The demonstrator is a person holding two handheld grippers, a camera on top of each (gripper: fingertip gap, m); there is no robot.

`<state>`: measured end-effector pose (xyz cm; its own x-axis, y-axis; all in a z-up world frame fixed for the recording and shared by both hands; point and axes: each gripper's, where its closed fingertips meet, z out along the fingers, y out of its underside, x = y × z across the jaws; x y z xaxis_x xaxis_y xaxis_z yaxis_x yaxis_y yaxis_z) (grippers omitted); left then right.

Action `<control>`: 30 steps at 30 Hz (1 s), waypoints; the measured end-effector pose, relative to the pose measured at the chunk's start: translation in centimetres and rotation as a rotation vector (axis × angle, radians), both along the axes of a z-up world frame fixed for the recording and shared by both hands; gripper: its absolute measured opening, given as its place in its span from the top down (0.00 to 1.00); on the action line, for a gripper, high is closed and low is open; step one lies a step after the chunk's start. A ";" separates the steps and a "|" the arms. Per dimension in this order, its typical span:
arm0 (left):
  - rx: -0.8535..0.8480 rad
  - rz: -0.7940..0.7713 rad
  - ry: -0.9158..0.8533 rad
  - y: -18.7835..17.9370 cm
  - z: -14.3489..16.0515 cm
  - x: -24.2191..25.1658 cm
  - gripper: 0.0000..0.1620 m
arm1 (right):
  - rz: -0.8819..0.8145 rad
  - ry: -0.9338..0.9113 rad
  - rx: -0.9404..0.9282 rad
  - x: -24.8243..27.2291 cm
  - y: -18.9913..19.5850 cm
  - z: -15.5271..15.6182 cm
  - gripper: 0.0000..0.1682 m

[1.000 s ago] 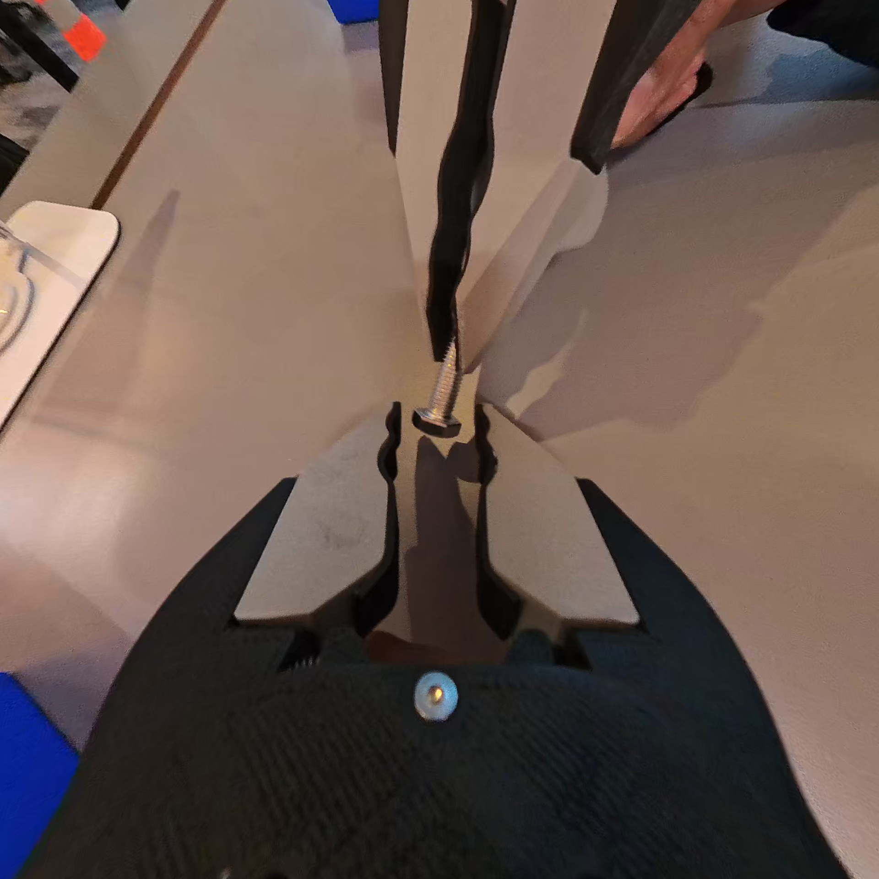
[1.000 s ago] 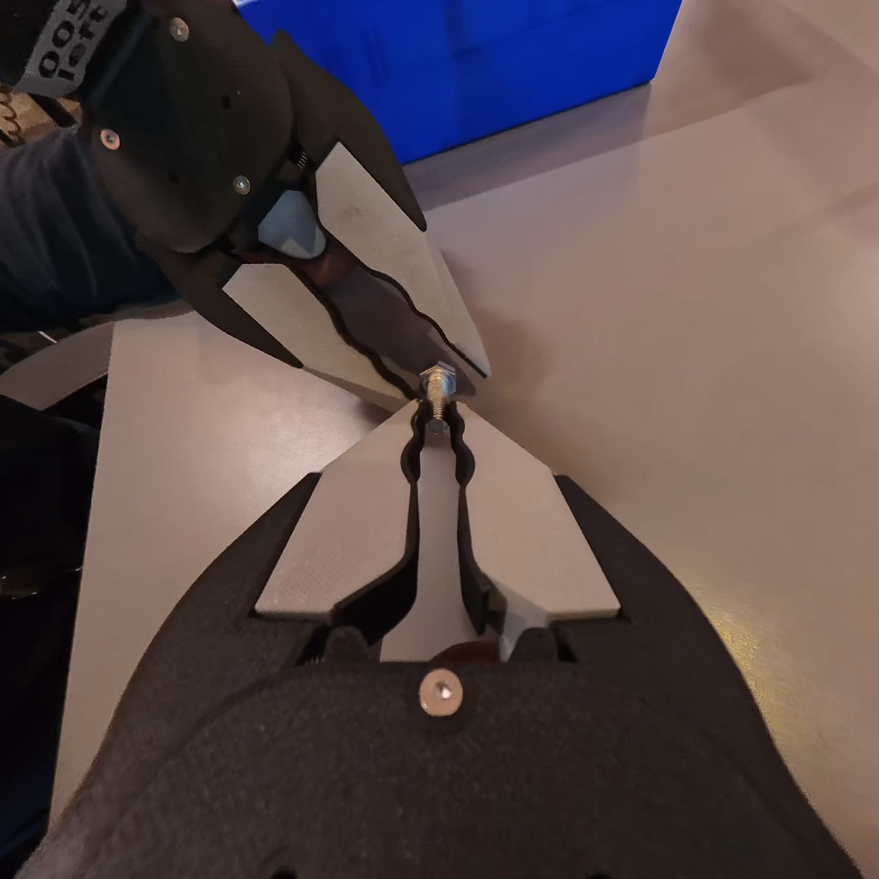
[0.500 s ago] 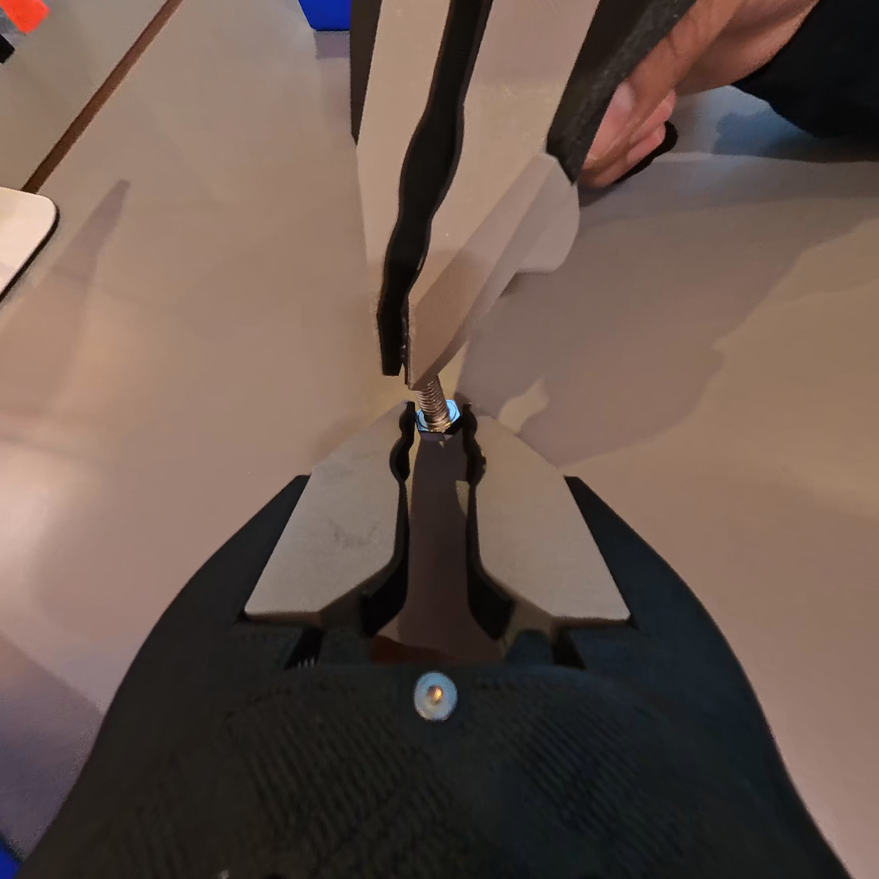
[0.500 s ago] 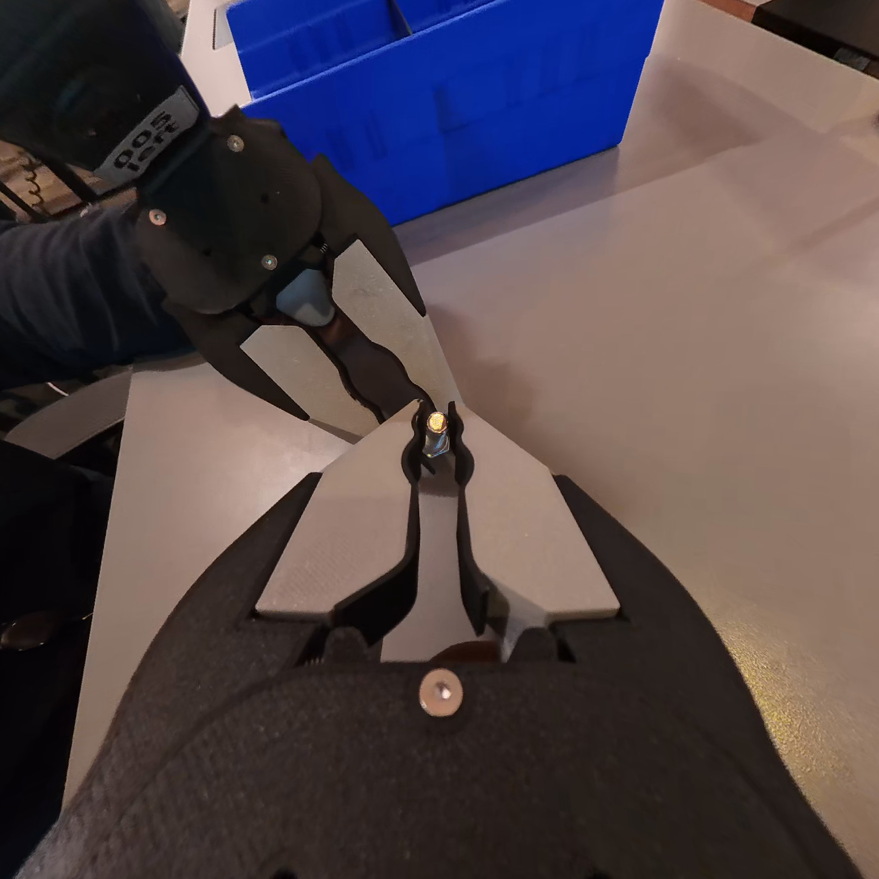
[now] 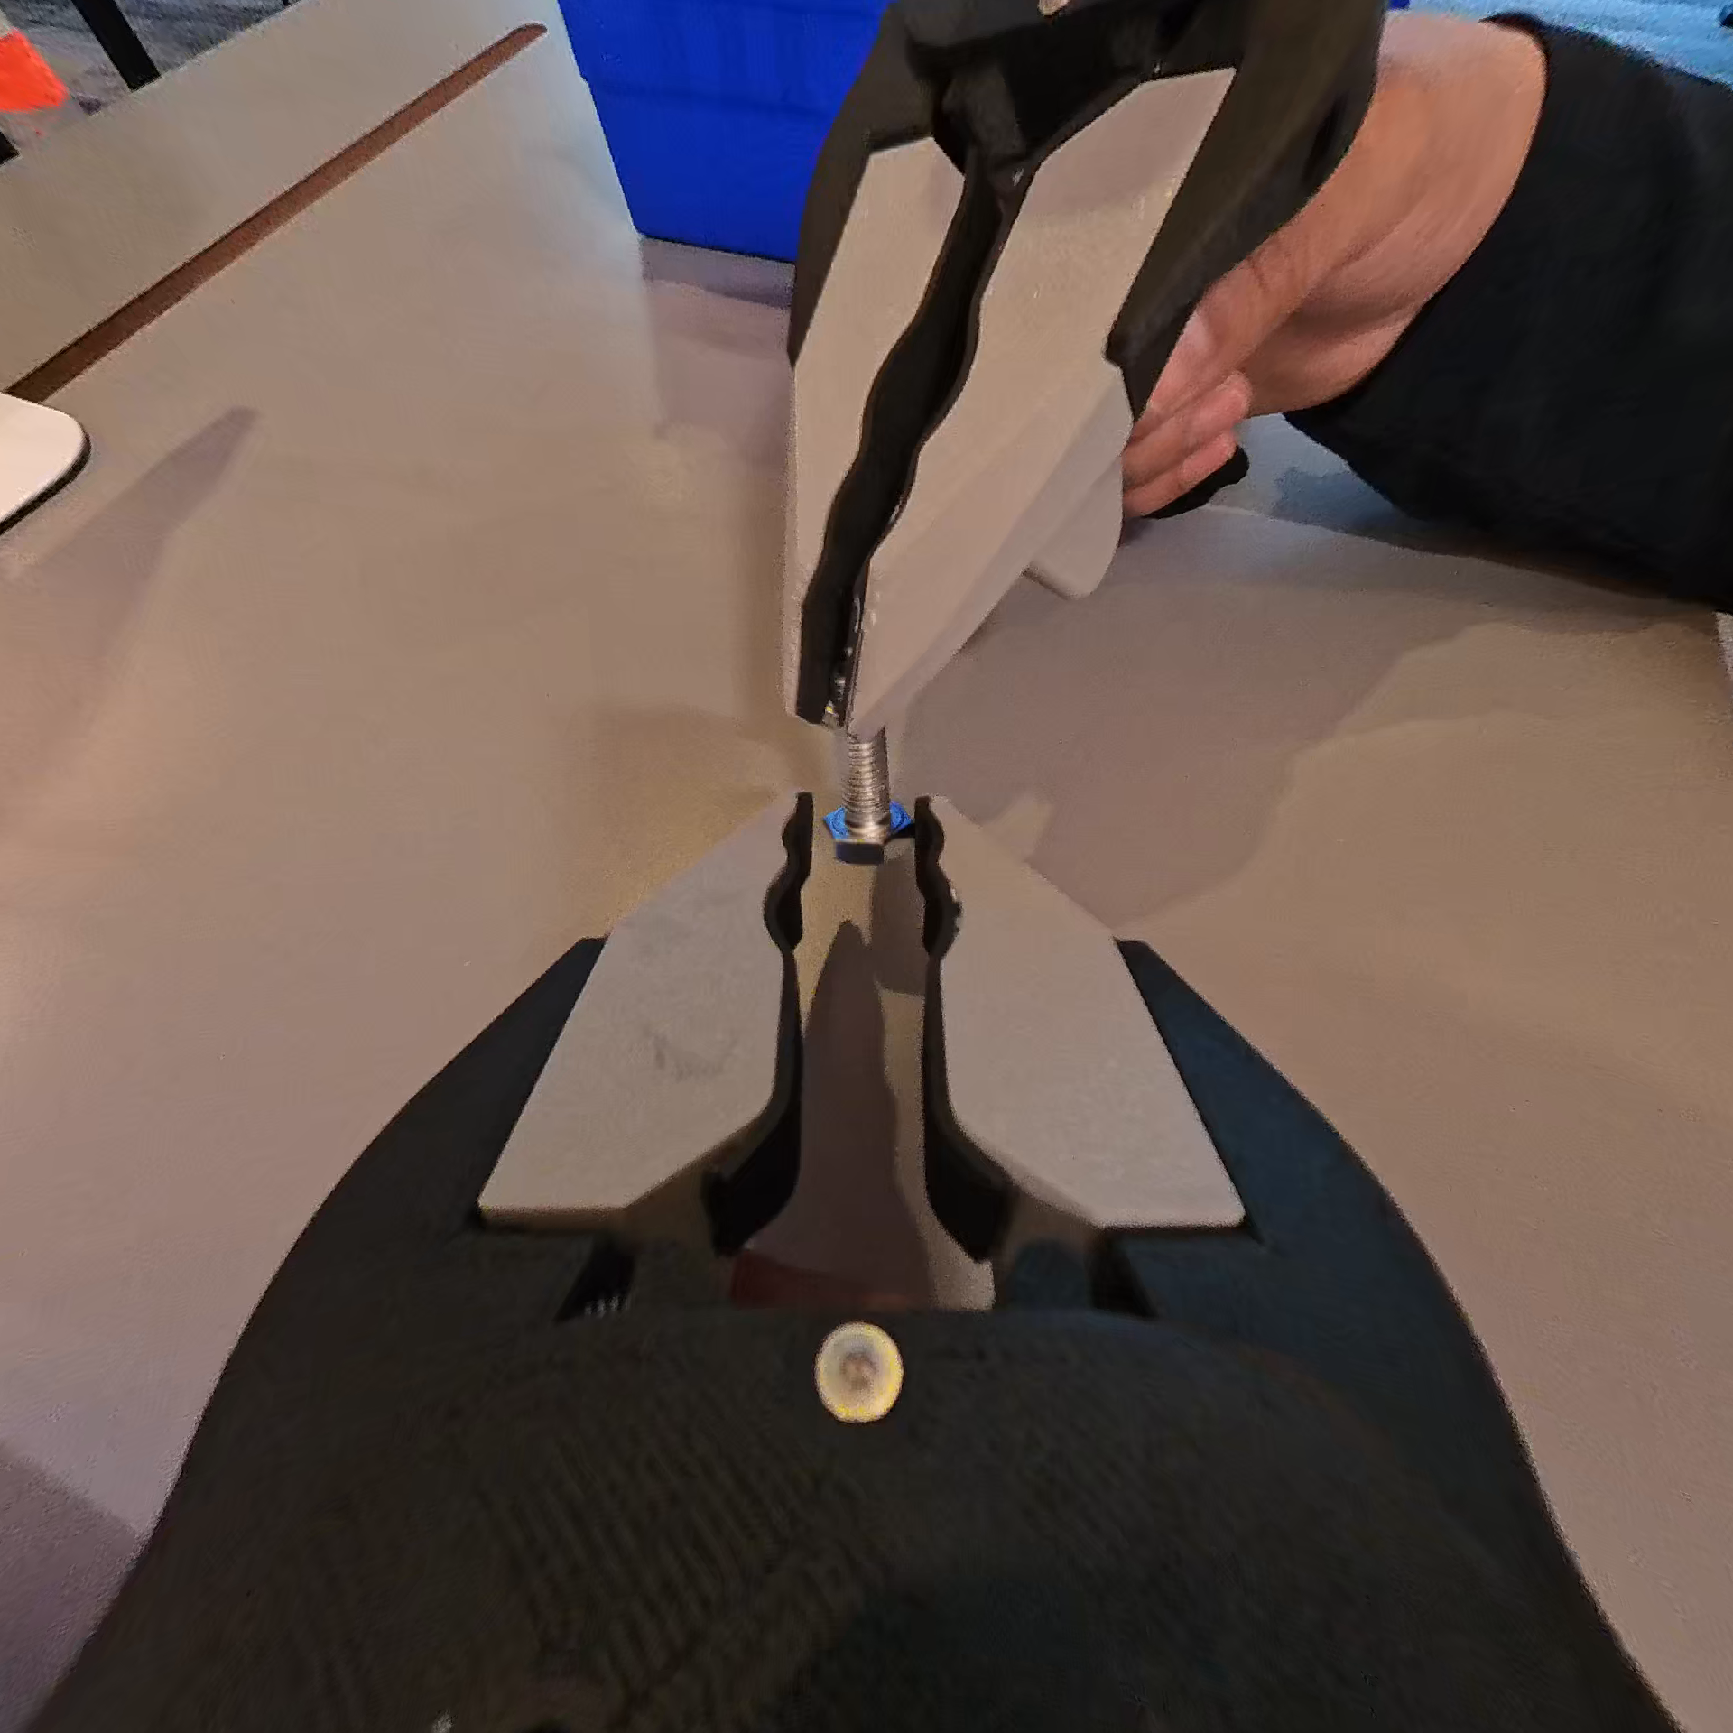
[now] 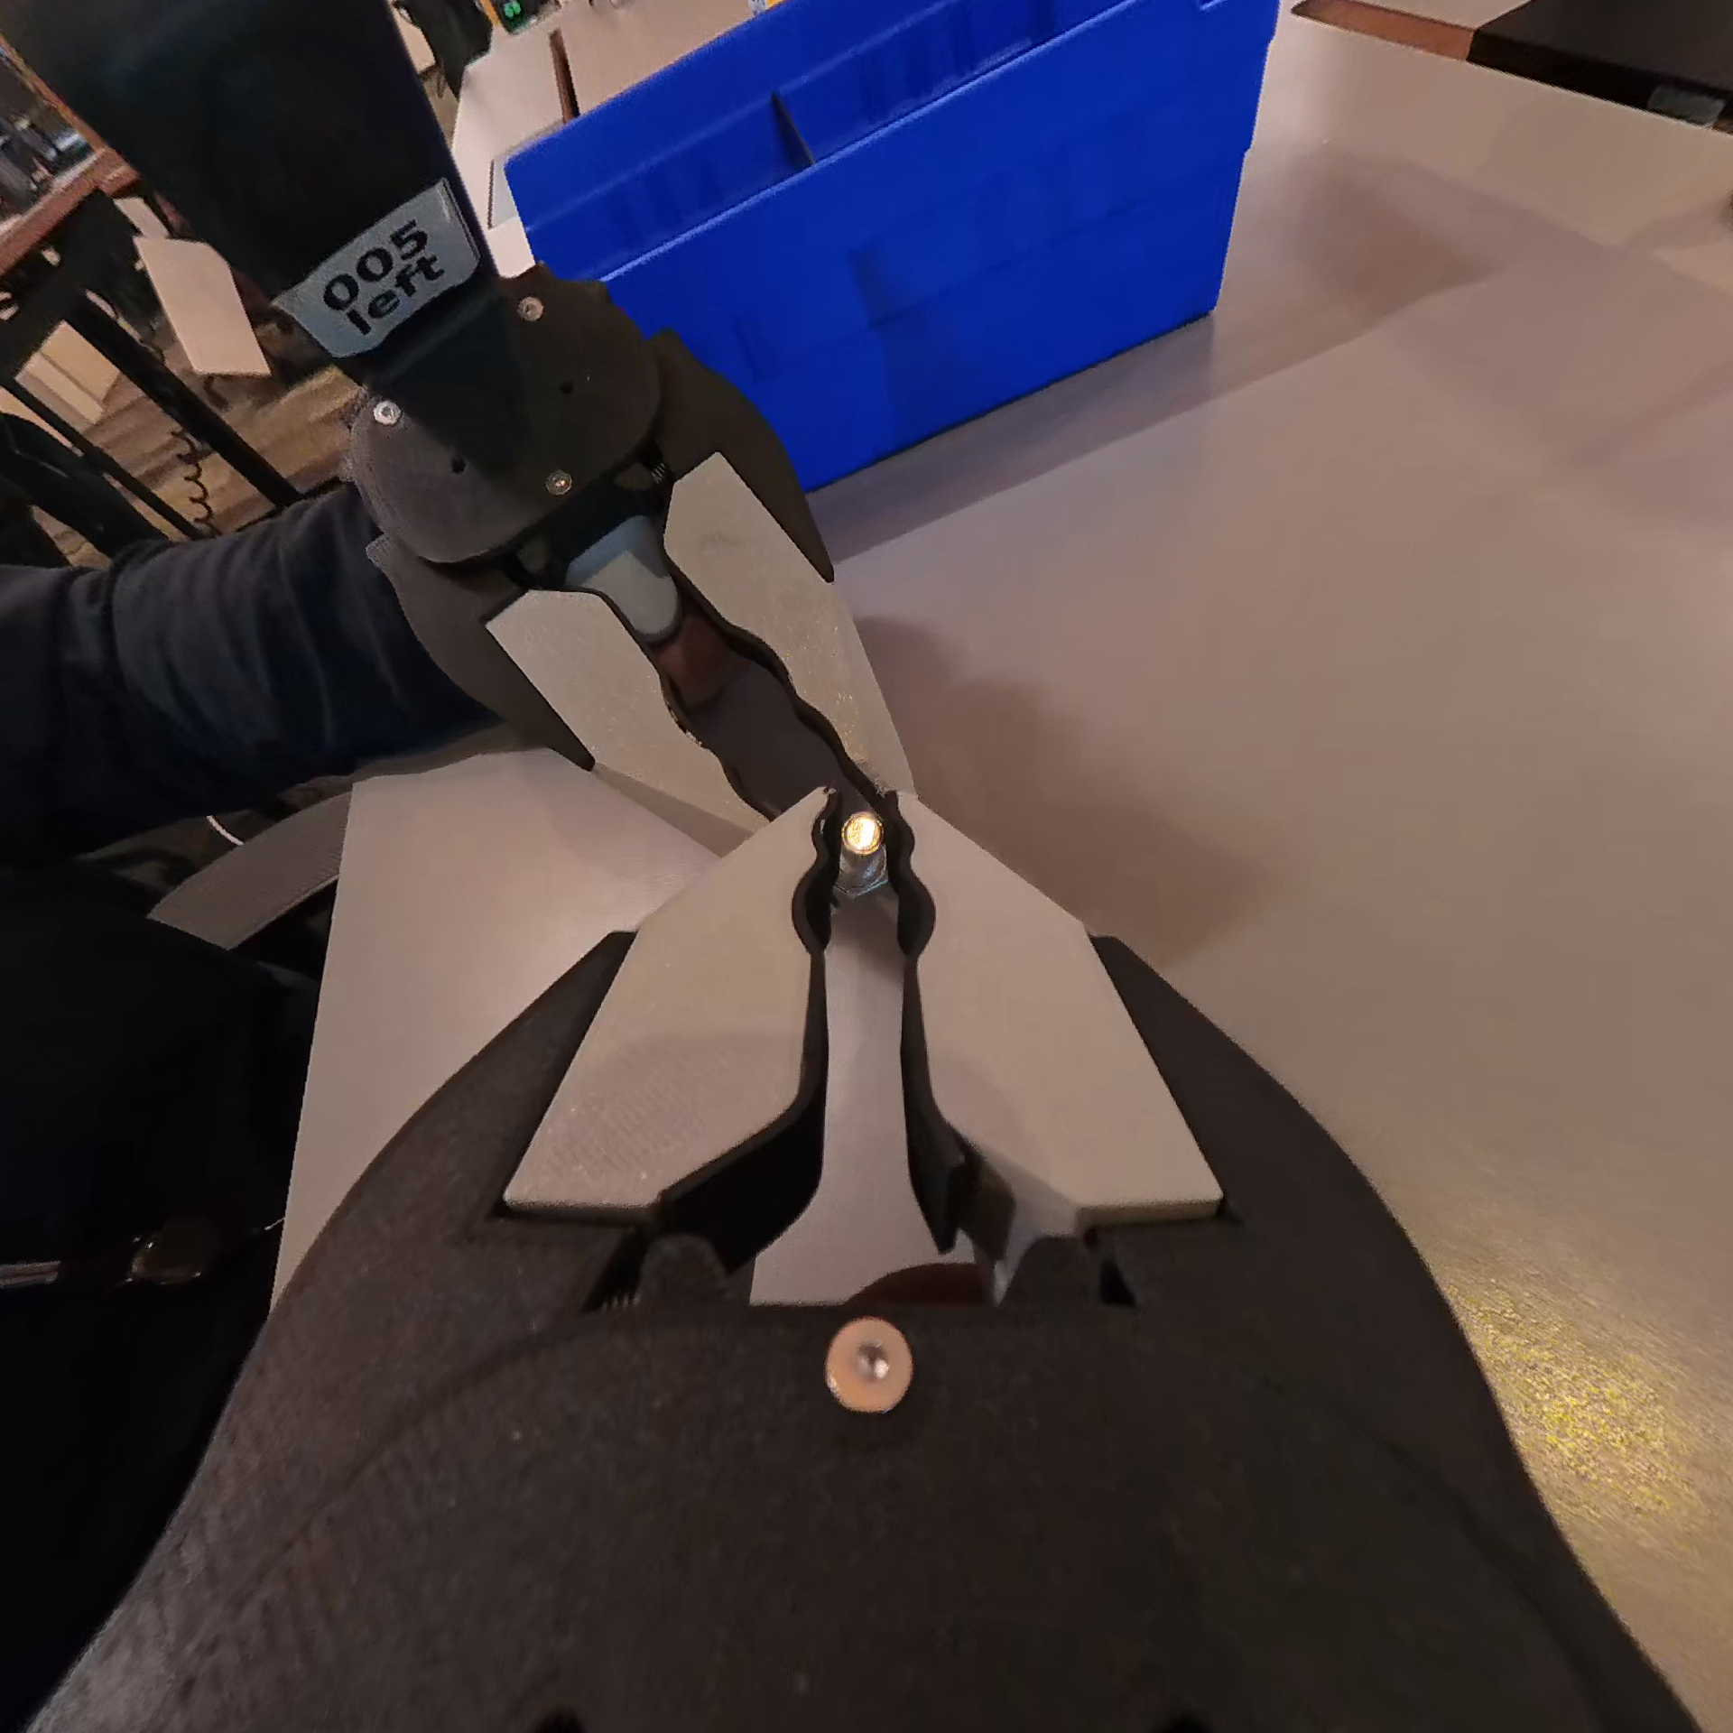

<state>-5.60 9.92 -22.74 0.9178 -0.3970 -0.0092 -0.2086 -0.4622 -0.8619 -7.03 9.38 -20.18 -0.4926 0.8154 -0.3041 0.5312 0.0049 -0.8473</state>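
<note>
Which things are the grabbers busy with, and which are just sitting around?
Busy: bolt; right gripper, pinching its threaded end; left gripper, gripping its head.
Sitting around: blue bin; white object at the left; grey table.

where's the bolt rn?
The bolt is centre frame in both wrist views, above the grey table: its threaded shank is pinched in the right gripper, its hex head between the fingertips of the left gripper.
</note>
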 end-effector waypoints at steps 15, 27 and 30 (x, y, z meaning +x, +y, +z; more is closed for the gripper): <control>0.008 -0.032 -0.050 -0.4 0.6 0.4 0.89 | 0.023 -0.027 -0.030 0.1 -0.7 -0.3 0.97; 0.002 -0.038 -0.070 -0.4 0.5 0.5 0.94 | 0.020 -0.034 -0.023 0.2 -0.6 -0.4 0.97; 0.003 -0.033 -0.075 -0.4 0.6 0.4 0.94 | 0.017 -0.030 -0.026 0.2 -0.6 -0.3 0.97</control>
